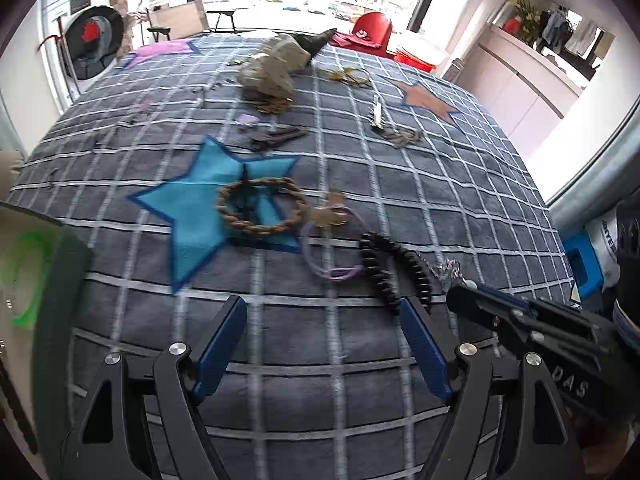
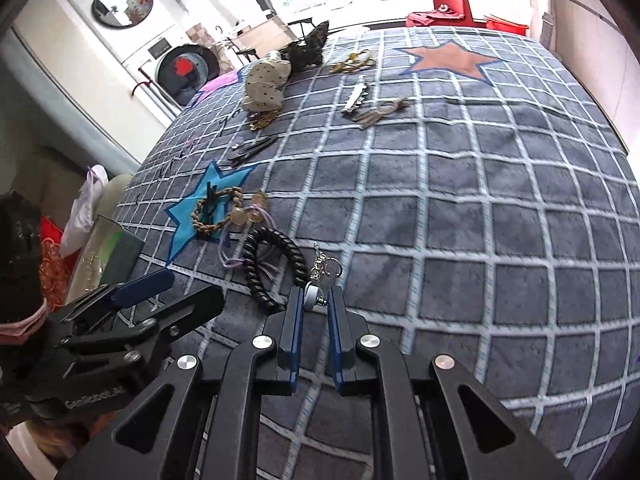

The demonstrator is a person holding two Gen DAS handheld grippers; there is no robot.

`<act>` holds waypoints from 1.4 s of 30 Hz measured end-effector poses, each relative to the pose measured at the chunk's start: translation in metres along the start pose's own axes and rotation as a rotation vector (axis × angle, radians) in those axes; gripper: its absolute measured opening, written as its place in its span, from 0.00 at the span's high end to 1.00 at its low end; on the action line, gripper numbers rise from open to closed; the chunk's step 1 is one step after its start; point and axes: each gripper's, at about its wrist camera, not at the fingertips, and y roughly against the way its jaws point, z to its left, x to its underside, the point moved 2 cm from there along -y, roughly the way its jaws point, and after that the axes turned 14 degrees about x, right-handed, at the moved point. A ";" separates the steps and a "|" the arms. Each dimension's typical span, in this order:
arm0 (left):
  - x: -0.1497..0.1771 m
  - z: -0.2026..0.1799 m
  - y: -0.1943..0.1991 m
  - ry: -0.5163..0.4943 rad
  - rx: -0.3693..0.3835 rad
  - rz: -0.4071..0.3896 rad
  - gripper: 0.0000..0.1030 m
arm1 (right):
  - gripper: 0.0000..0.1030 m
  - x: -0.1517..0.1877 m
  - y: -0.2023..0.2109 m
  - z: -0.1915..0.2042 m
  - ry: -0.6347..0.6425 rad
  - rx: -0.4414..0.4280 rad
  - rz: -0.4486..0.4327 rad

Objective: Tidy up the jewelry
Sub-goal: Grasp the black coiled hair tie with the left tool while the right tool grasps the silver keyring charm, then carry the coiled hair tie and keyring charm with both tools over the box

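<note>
Pinching a silver trinket (image 2: 318,294), the right gripper (image 2: 316,300) faces bare blanket (image 2: 500,220); the left gripper (image 1: 320,312) gapes empty.

Black linkage grippers (image 2: 316,300), blue-padded jaws, silver pivot screws, white lettering, perhaps "GenRobot.AI"

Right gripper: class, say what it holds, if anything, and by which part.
The right gripper is shut on a small silver charm, pinching its lower metal end; the chain and ring stick out above the fingertips. The left gripper holds nothing.
</note>
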 end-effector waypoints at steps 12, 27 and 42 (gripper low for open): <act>-0.008 -0.029 -0.026 -0.018 -0.071 0.020 0.44 | 0.87 0.019 0.017 -0.050 -0.103 0.030 -0.010; 0.013 -0.029 -0.011 -0.043 -0.093 0.016 0.89 | 0.87 0.034 0.037 -0.060 -0.145 0.006 -0.037; 0.069 -0.021 0.047 -0.018 -0.046 0.000 0.89 | 0.87 0.064 0.051 -0.036 -0.118 -0.020 -0.021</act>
